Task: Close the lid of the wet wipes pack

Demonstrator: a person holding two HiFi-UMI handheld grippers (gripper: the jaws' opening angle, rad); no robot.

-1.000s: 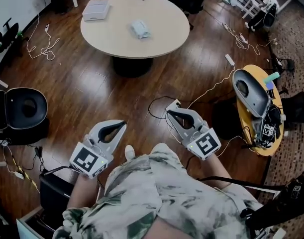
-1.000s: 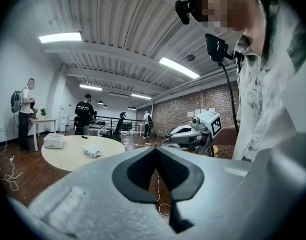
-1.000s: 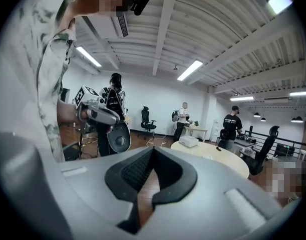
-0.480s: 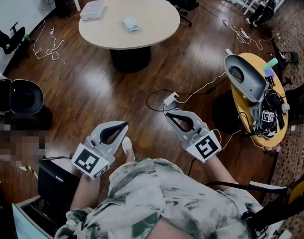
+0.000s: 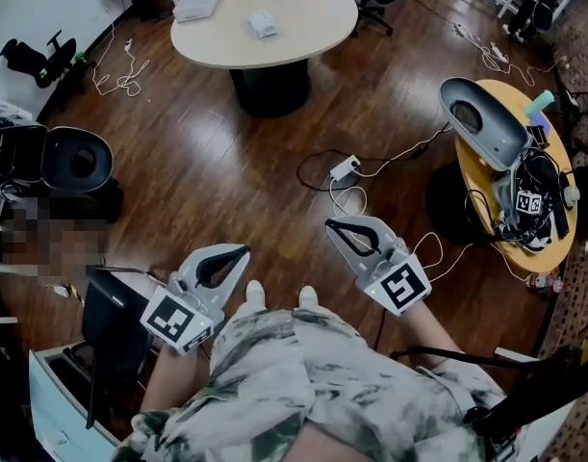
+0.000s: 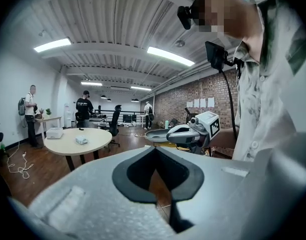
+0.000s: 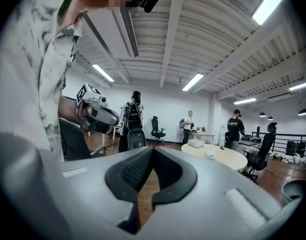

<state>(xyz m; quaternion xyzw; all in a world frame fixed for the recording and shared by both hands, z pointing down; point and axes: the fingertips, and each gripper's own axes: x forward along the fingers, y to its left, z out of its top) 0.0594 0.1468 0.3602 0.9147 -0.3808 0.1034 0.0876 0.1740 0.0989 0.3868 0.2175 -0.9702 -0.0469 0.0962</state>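
The wet wipes pack (image 5: pixel 263 24) lies on a round beige table (image 5: pixel 313 27) far ahead of me; it is too small in view to tell how its lid stands. It also shows as a small pale pack (image 6: pixel 81 140) in the left gripper view and as a pack (image 7: pixel 210 155) in the right gripper view. My left gripper (image 5: pixel 242 251) and right gripper (image 5: pixel 332 225) hover over the wooden floor near my body, well short of the table. Both are shut, tips together, holding nothing.
A white box (image 5: pixel 197 6) sits on the table's far left. A black seat (image 5: pixel 77 162) stands at the left, and a yellow side table (image 5: pixel 553 142) with a grey device (image 5: pixel 481 121) at the right. Cables and a power strip (image 5: pixel 345 168) lie on the floor. People (image 6: pixel 86 109) stand at the room's back.
The table with the pack has slid toward the top of the head view and looks farther off. Both grippers stay shut in about the same place before me.
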